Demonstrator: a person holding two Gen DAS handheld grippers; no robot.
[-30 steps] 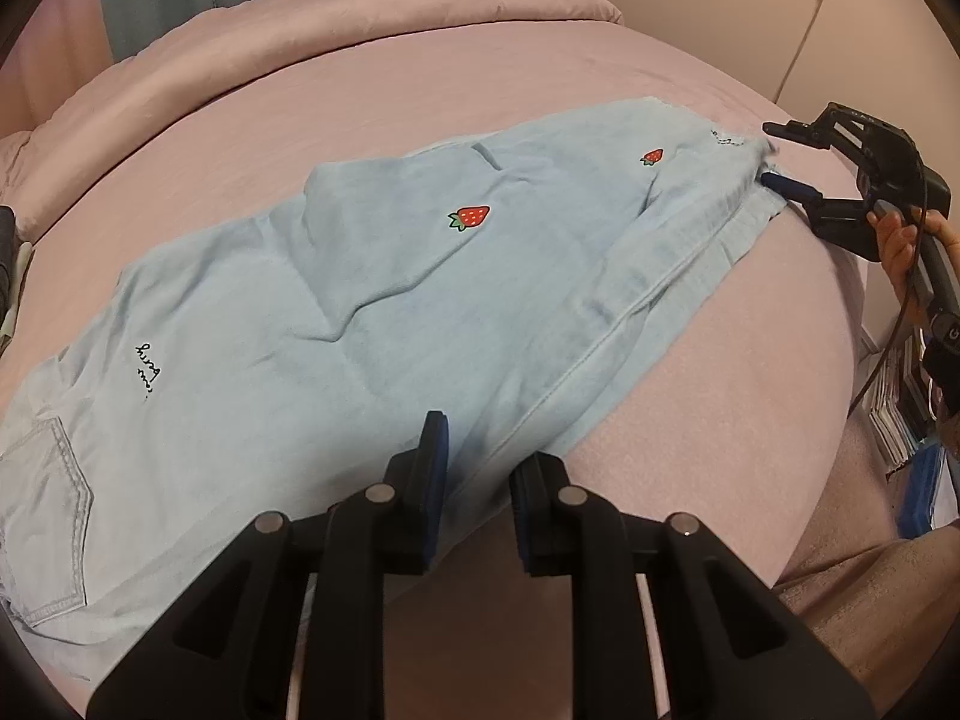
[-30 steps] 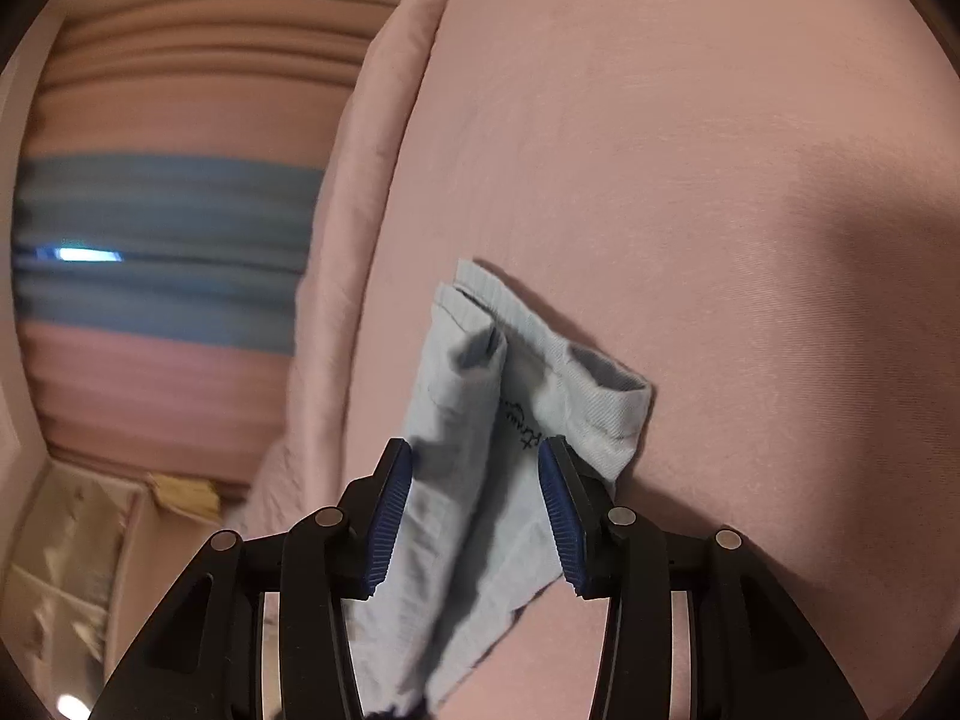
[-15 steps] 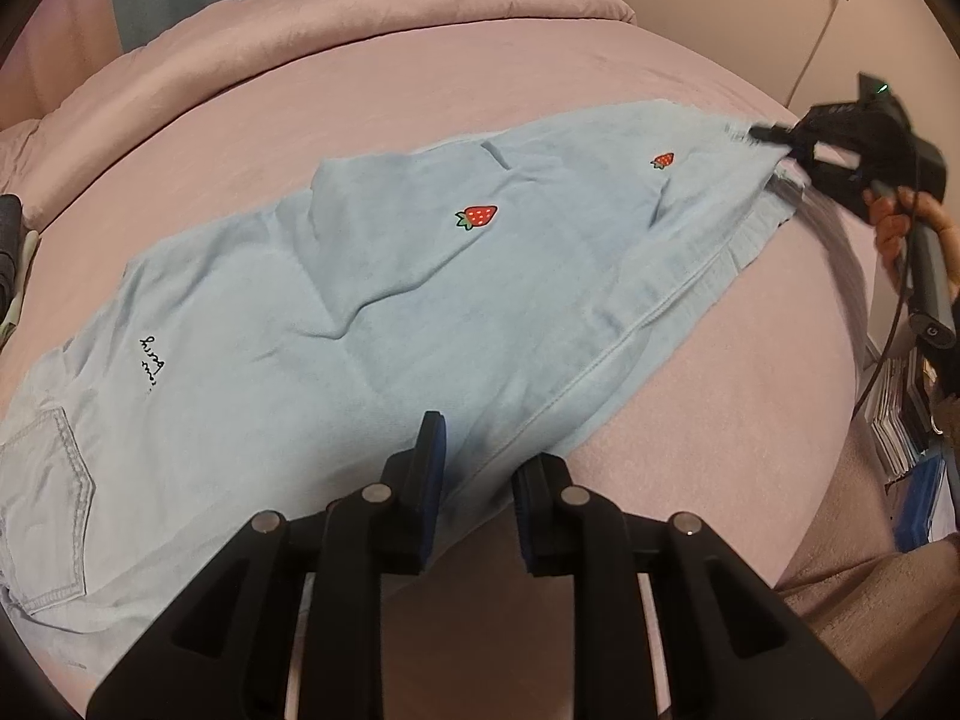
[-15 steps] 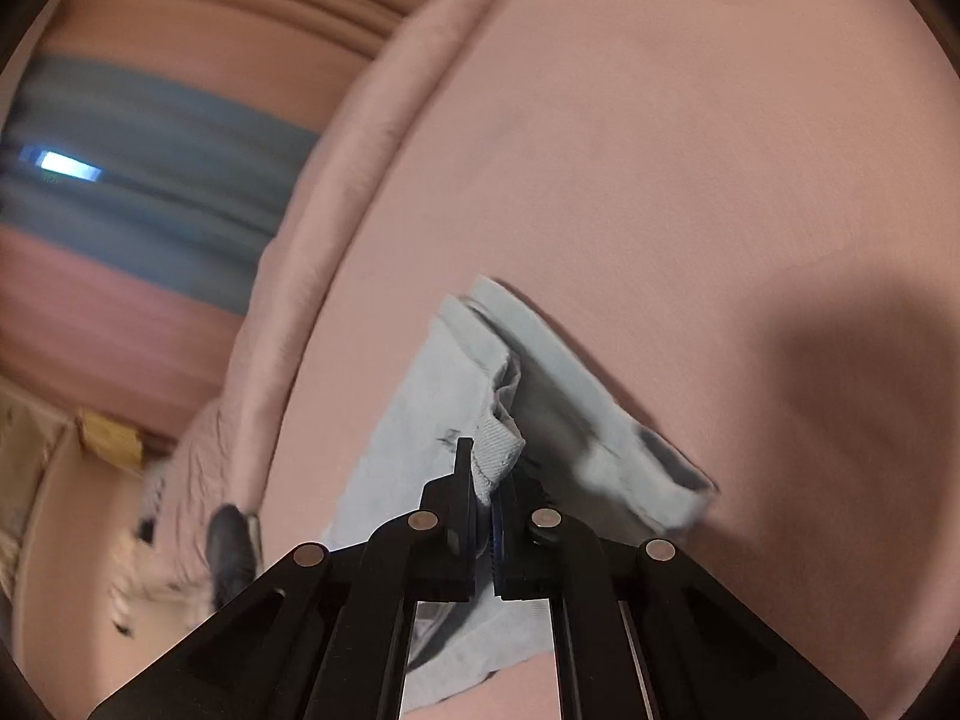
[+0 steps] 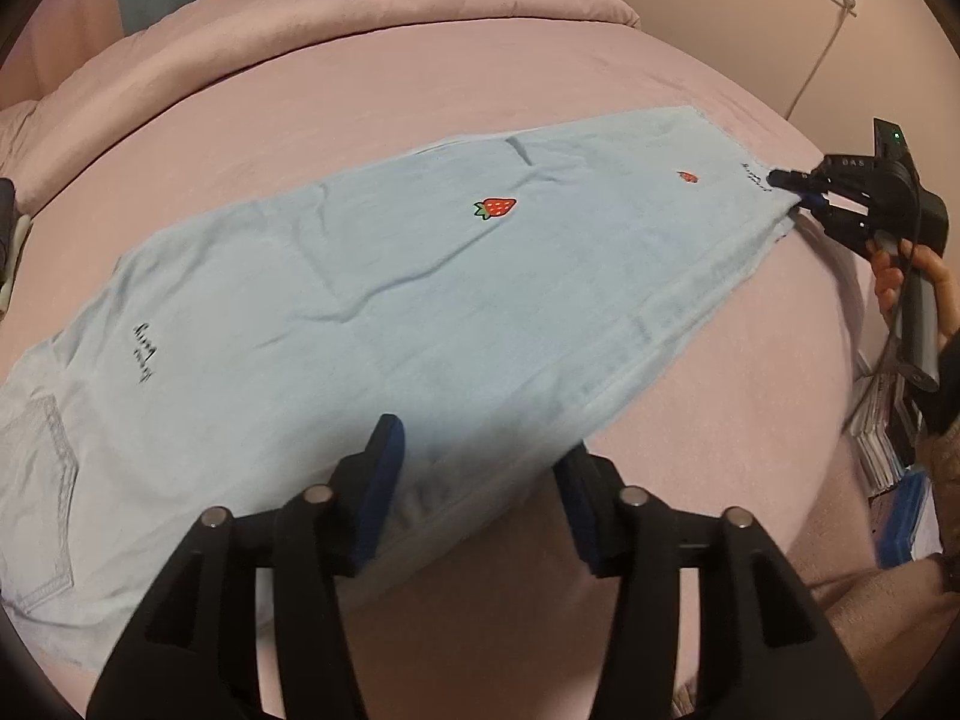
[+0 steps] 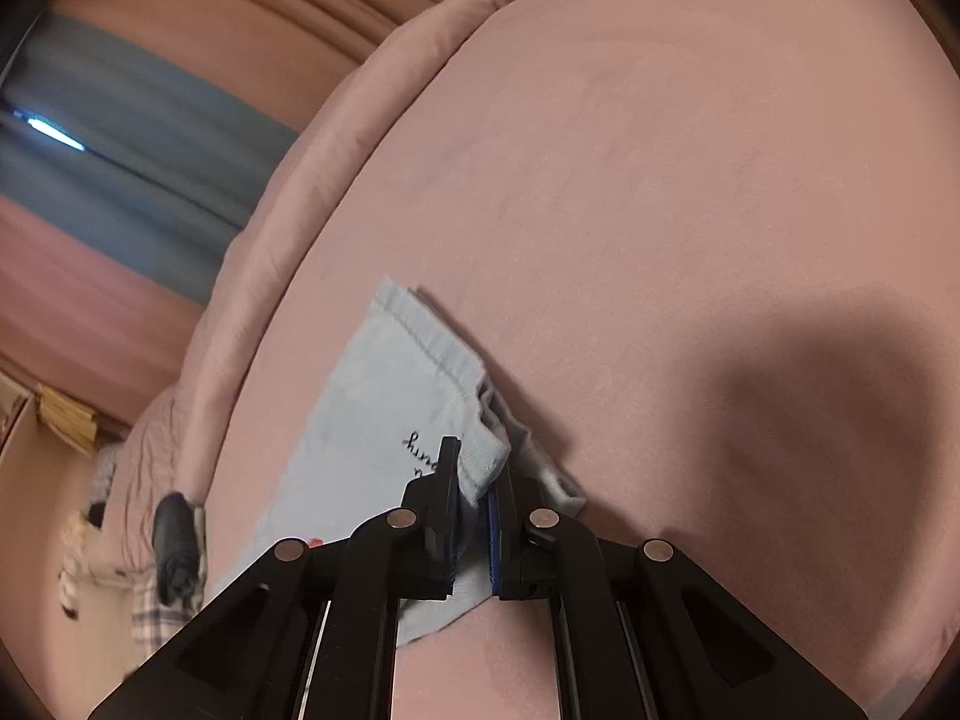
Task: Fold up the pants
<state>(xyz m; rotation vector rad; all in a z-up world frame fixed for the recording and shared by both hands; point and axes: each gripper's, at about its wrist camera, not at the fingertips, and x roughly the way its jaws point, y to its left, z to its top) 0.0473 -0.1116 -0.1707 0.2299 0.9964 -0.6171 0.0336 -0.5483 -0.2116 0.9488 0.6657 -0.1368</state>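
Note:
Pale blue pants (image 5: pixel 420 300) with strawberry patches lie stretched across the pink bed (image 5: pixel 720 390), back pocket at the left, leg hems at the far right. My left gripper (image 5: pixel 480 444) hangs over their near edge. Its jaws are opening, with the cloth edge between them but not pinched. My right gripper (image 5: pixel 792 189), held by a hand at the far right, pinches the hem corner. In the right wrist view the folded hem of the pants (image 6: pixel 384 396) sits between the pads of the right gripper (image 6: pixel 477 468), whose jaws are opening slightly while still pressing on the cloth.
A rolled pink duvet (image 5: pixel 360 18) runs along the back of the bed. A power strip with a cable (image 5: pixel 828 30) hangs on the wall at the right. Stacked items and a blue box (image 5: pixel 900 516) lie on the floor beside the bed. A dark object (image 6: pixel 174 534) rests at the bed's far end.
My left jaws have spread from nearly together to wide apart. The right gripper shut on the hem corner, rolled, and drew the leg straighter toward the right.

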